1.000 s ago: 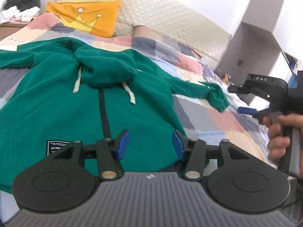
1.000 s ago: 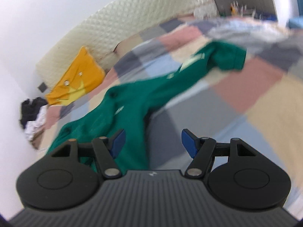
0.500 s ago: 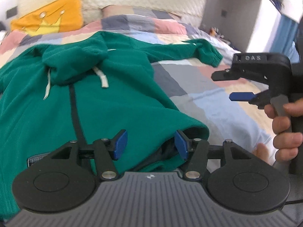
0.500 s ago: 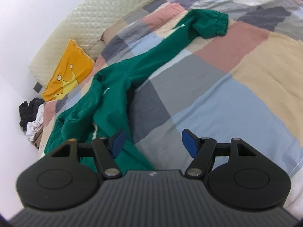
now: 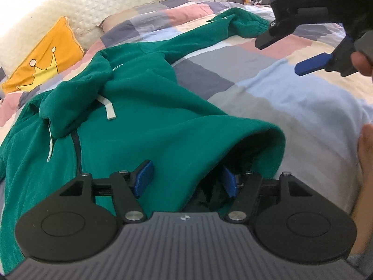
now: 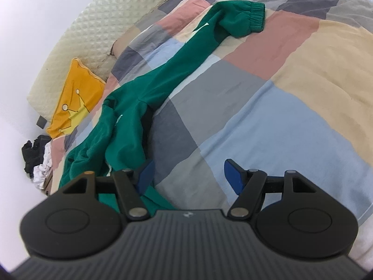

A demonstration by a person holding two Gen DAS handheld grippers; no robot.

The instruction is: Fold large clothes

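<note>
Since a second ago I've closed in low on both sides; hoodie's near hem corner now lies between my left jaws. Bed (image 6: 303, 98) carries the green hoodie (image 5: 144, 116) spread face up, hood flopped on the chest, far sleeve (image 6: 186, 53) stretched out to the right. Left gripper (image 5: 186, 182): jaws parted, straddling the hem, not clamped. Right gripper (image 6: 188, 175): jaws released, over bare quilt just right of the hoodie. No fold made yet, I'd say; all folds remain.
</note>
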